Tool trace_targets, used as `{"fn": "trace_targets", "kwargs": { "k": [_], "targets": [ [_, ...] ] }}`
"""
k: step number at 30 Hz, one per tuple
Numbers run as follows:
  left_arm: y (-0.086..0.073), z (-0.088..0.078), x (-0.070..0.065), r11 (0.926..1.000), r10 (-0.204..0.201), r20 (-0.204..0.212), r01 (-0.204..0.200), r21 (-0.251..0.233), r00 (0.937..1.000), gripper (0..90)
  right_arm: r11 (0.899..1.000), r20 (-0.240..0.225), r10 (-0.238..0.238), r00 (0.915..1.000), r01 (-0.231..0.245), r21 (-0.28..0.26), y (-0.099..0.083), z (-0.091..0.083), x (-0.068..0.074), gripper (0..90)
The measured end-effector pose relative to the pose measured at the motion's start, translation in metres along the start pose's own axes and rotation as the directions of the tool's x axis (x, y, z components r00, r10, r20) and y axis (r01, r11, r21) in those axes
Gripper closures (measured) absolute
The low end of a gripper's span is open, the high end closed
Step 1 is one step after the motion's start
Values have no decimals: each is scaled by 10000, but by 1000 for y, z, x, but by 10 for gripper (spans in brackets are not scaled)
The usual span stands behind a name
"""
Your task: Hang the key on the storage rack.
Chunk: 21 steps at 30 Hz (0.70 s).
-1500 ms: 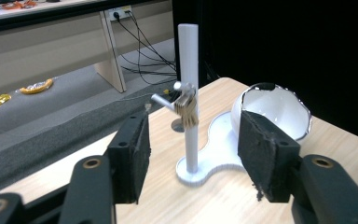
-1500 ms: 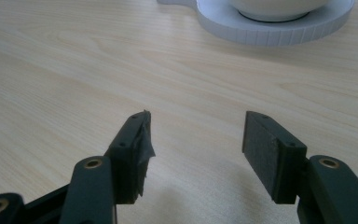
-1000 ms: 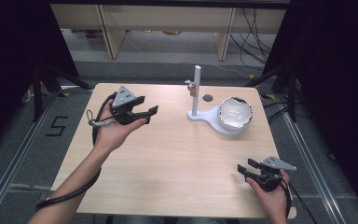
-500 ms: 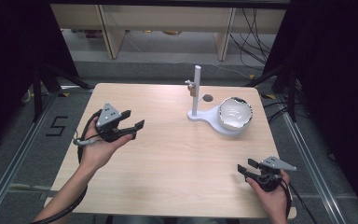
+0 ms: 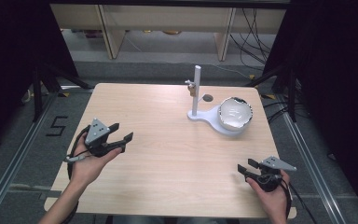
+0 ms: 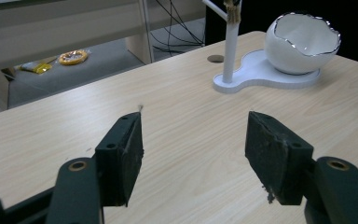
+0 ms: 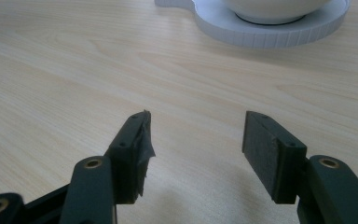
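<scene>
A white stand (image 5: 204,116) sits at the table's far right, with an upright post (image 5: 196,91) and a white egg-shaped bowl (image 5: 235,113) with a silver rim on its base. A small brownish item (image 5: 192,89) hangs from the post's peg. My left gripper (image 5: 122,131) is held over the table's left edge, open and empty. In the left gripper view its jaws (image 6: 193,121) point toward the post (image 6: 230,51) and bowl (image 6: 303,44). My right gripper (image 5: 245,165) rests open near the front right corner. Its jaws (image 7: 196,119) hold nothing and face the stand's base (image 7: 270,30).
The wooden table (image 5: 168,158) has a round hole (image 5: 208,98) behind the stand. Shelving legs and cables stand on the floor beyond the far edge. A yellow roll (image 6: 72,57) lies on the floor behind.
My left gripper has moved back toward the person and to the left, from the table's far left area to its left edge. The right gripper has stayed put.
</scene>
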<state>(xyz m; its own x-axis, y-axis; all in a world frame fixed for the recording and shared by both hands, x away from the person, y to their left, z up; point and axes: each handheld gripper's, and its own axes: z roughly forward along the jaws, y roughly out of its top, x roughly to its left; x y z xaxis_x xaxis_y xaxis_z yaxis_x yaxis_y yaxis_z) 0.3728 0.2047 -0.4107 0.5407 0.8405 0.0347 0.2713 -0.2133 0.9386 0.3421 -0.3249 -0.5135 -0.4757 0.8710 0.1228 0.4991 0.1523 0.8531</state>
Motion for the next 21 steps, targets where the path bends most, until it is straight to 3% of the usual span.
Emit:
{"fn": "trace_targets", "kwargs": {
  "k": [7, 8, 9, 11, 12, 15, 16, 17, 21],
  "targets": [
    [-20, -9, 7, 9997, -238, -309, 236, -69, 9992, 366, 10000, 0, -6, 10000, 6, -14, 0, 0, 0, 432],
    [-23, -10, 8, 9996, -246, -355, 241, -142, 9991, 367, 9997, -39, 219, 9998, -218, 49, 0, 0, 2, 433],
    [-26, -11, 8, 9995, -248, -415, 240, -195, 9988, 366, 10000, -1, -21, 10000, 21, -19, 0, 0, 0, 432],
    [-32, -13, 10, 9990, -292, -464, 277, -342, 9985, 365, 9998, -41, 198, 9998, -198, 39, 0, 0, 2, 432],
    [-35, -14, 11, 9992, -292, -517, 276, -304, 9982, 365, 10000, 13, 11, 10000, -11, -19, 0, 0, 0, 432],
    [-45, -16, 12, 9989, -332, -549, 313, -360, 9979, 362, 10000, 21, 24, 10000, -24, -5, 0, 0, 0, 432],
    [-48, -17, 13, 9990, -348, -619, 329, -313, 9975, 362, 9993, -38, 357, 9994, -356, 91, 0, 0, 3, 432],
    [-52, -17, 14, 9988, -374, -616, 353, -347, 9974, 362, 10000, 15, -25, 10000, 25, -19, 0, 0, 0, 432],
    [-68, -17, 17, 9978, -545, -764, 513, -429, 9956, 360, 10000, 42, -39, 10000, 40, -35, 0, 0, 0, 432]
  ]
}}
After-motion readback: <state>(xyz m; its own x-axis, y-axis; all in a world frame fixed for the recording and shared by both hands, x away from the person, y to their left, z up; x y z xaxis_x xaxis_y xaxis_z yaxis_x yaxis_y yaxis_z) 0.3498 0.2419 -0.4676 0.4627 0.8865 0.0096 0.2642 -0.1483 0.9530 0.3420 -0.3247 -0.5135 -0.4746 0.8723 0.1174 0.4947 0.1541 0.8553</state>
